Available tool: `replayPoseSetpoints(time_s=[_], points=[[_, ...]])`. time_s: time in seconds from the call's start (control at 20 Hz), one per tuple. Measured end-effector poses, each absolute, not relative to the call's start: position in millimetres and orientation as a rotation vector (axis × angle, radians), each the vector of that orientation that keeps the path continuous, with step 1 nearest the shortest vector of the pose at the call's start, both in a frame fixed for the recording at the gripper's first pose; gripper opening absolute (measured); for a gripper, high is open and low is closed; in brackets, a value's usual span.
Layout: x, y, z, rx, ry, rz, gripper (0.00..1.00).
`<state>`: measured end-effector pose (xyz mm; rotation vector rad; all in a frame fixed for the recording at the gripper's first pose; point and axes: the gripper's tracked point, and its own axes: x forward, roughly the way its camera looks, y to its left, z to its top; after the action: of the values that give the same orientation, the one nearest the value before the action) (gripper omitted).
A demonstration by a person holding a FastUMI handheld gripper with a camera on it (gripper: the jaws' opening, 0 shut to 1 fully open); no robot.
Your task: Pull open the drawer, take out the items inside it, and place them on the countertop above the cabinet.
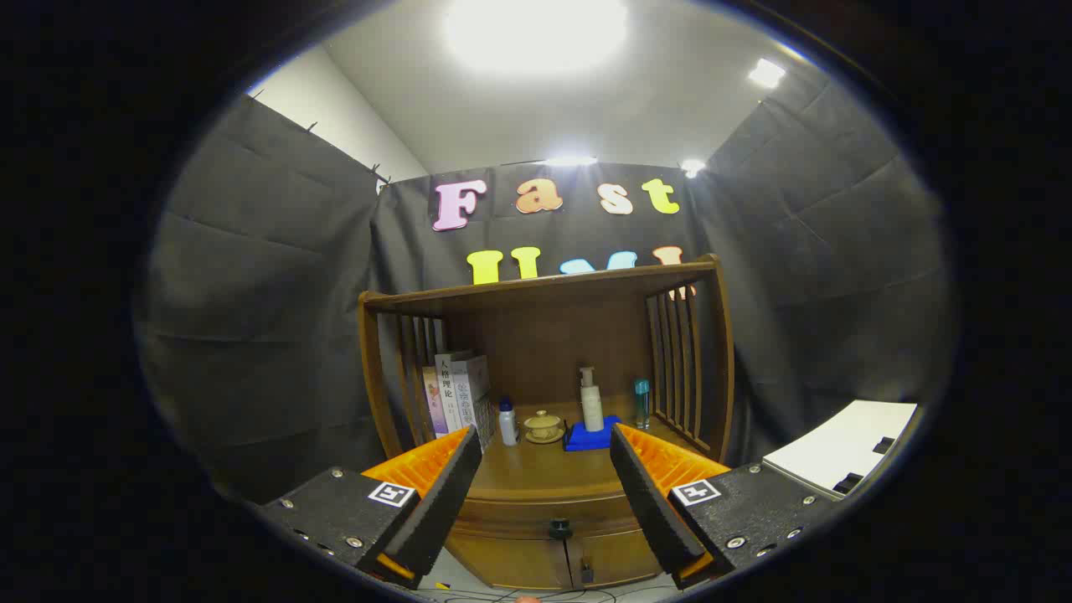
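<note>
A wooden cabinet (544,335) stands ahead against the booth wall, with a shelf hutch on top. Its drawer (536,512) is closed, with a dark round knob (559,528) low between my fingers. My gripper (544,469) is open and holds nothing; it hangs in front of the cabinet, some way short of the knob. The countertop (544,469) above the drawer shows bare wood between the fingertips. What lies inside the drawer is hidden.
On the countertop's back part stand books (456,394), a small white bottle (507,421), a lidded tea cup (543,426), a pump bottle (591,400) on a blue pad (590,439), and a teal bottle (641,403). A white board (846,456) lies right. Cables trail below the cabinet.
</note>
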<state>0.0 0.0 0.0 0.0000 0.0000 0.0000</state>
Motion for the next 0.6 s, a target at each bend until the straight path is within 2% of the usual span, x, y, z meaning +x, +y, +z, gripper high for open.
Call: replayPoseSetpoints(time_s=[0.4, 0.6], points=[[4.0, -26.2, 5.0, -0.04, -0.021, -0.071, 0.95], [10.1, -18.1, 7.7, -0.074, -0.057, -0.046, 0.95]])
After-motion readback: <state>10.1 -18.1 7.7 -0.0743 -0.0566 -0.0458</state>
